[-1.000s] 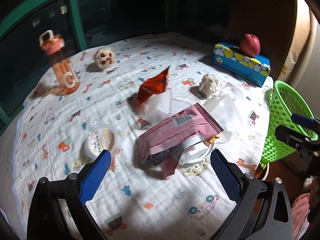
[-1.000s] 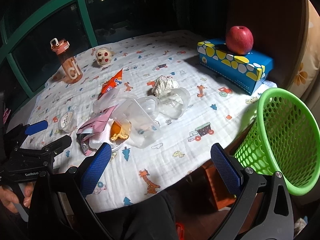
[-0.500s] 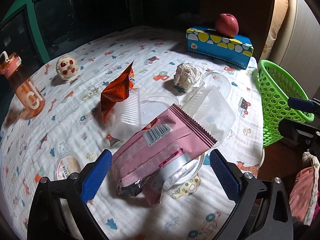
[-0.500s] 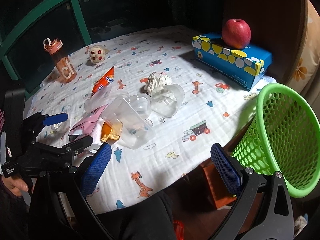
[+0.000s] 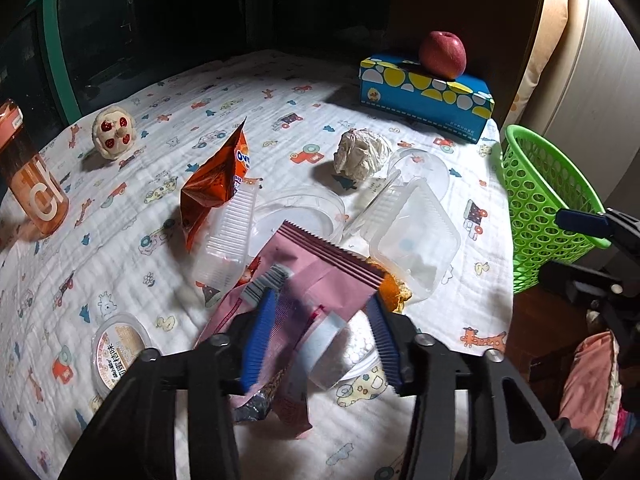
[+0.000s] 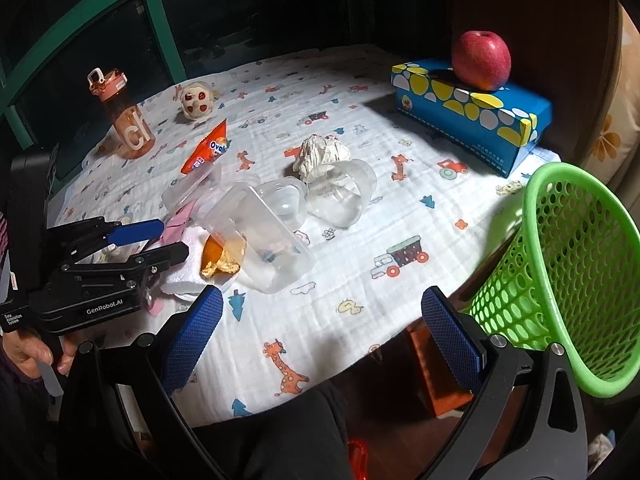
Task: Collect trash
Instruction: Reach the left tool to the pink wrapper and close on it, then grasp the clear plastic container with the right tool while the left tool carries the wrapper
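- Since a second ago, left gripper (image 5: pixel 320 344) has come down over the pink wrapper (image 5: pixel 316 276) in the trash pile, and its fingers have gone narrow around it, not yet pinching.
- Wrapper looks light, thin and crinkly; the flat middle seems best to grab.
- Its bottom end hides under the gripper; orange peel (image 5: pixel 394 294) peeks out beneath.
- Right gripper (image 6: pixel 320 332) hangs wide near the green basket (image 6: pixel 560 276), holding nothing.
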Available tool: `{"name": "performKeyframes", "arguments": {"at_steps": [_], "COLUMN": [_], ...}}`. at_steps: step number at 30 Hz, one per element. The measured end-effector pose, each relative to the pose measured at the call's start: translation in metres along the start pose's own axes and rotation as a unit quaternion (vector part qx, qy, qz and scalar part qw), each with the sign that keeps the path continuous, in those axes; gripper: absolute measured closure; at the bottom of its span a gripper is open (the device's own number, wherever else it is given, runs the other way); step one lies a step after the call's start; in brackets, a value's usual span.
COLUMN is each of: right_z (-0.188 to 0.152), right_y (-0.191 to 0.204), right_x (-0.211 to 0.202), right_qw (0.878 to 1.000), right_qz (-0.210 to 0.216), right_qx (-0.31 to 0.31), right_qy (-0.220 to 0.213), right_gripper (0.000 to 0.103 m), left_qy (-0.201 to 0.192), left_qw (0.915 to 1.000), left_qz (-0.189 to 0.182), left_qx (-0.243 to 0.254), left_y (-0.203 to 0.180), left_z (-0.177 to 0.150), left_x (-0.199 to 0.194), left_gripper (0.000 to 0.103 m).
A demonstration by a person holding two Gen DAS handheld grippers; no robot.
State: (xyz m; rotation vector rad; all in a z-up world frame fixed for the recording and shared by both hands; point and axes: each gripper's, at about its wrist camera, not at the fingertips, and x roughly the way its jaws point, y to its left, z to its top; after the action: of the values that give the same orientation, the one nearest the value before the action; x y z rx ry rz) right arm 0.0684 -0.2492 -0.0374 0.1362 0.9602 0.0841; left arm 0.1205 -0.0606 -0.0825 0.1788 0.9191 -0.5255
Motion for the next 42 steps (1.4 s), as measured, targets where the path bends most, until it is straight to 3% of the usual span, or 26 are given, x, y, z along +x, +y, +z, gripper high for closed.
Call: {"name": "performKeyframes", "arguments": {"at_steps": [3,9,17,29,33,38,42], "right_z": [0.000,0.006,0.020,0.033,0.033,0.034,0.035], "right_y": [0.003,0.013,0.040,0.072,0.077,0.071,0.063], "right_x": [0.003,0.014,0.035,0.073,0.083,0.084,0.074], "right_qw": [1.000,0.999,0.996,0.989,0.987,0.988,0.990], "right_qz": [0.010,0.012,0.019,-0.007,-0.031,-0.030,-0.013], "right_qx": [-0.007,-0.033,-0.084,-0.145,-0.160,-0.153,-0.136], "right_qy": [0.000,-0.006,-0.016,-0.011,-0.009,-0.010,-0.017], "right_gripper": [0.005,0.007,0.010,0.014,0.024,0.040,0.043], "left_qy": [-0.006,-0.023,-0.047,-0.066,-0.067,-0.071,-0.077], "left_qw": [1.0000,0.9994,0.9971,0.9932,0.9929,0.9918,0.9913], "left_qz": [-0.003,-0.004,-0.007,-0.023,-0.025,-0.028,-0.030], "left_qx": [-0.007,-0.027,-0.059,-0.093,-0.095,-0.103,-0.102], "left_y": [0.002,0.008,0.020,0.036,0.037,0.040,0.038], "left_z": [0.001,0.001,0.000,-0.002,-0.003,-0.001,0.001], "left_x": [-0.005,-0.019,-0.042,-0.059,-0.059,-0.063,-0.069], "left_gripper": [0.075,0.084,0.087,0.090,0.090,0.090,0.090]}}
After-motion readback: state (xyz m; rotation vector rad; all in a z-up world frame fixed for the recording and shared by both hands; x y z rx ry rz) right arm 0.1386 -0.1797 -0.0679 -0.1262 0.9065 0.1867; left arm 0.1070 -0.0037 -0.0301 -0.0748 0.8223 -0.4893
